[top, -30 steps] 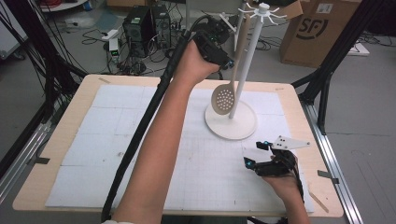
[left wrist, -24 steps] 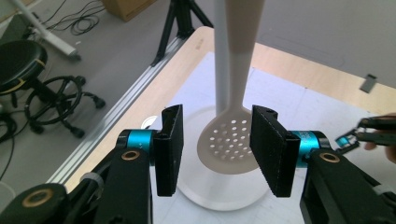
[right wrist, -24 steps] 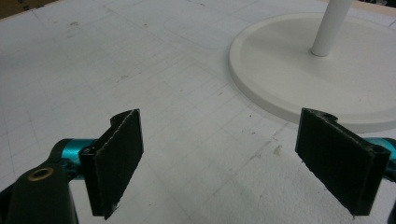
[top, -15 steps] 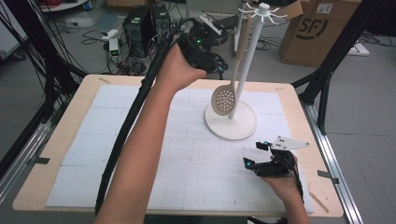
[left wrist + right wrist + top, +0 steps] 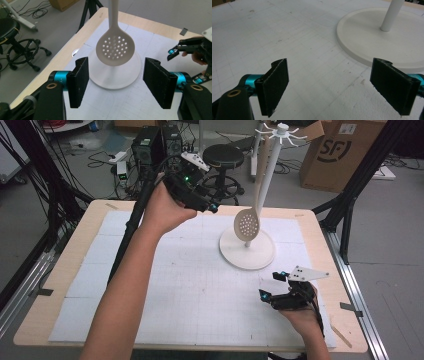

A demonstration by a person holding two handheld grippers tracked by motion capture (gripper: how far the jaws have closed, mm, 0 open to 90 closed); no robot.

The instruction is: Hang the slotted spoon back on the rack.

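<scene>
A white slotted spoon (image 5: pixel 247 225) hangs by its handle from the white hook stand (image 5: pixel 267 180), bowl down over the round base (image 5: pixel 250 255). My left gripper (image 5: pixel 209 206) is held in the air to the left of the stand, pointing at the spoon (image 5: pixel 115 47). Its jaws (image 5: pixel 116 62) have just been opening, stand open, and hold nothing. My right gripper (image 5: pixel 272 284) rests low at the front right of the table. It is open and empty (image 5: pixel 330 65), with the stand's base (image 5: pixel 374 37) just beyond it.
A white gridded mat (image 5: pixel 175 285) covers the wooden table (image 5: pixel 60 265). On the floor behind the table stand a black stool (image 5: pixel 223 156), black electronics boxes (image 5: pixel 150 145) and a cardboard box (image 5: pixel 340 150). Black frame legs (image 5: pixel 350 195) rise at the right.
My left gripper has drawn back leftward from the stand's pole and its jaws have spread. The spoon still hangs in place. The right hand has not moved.
</scene>
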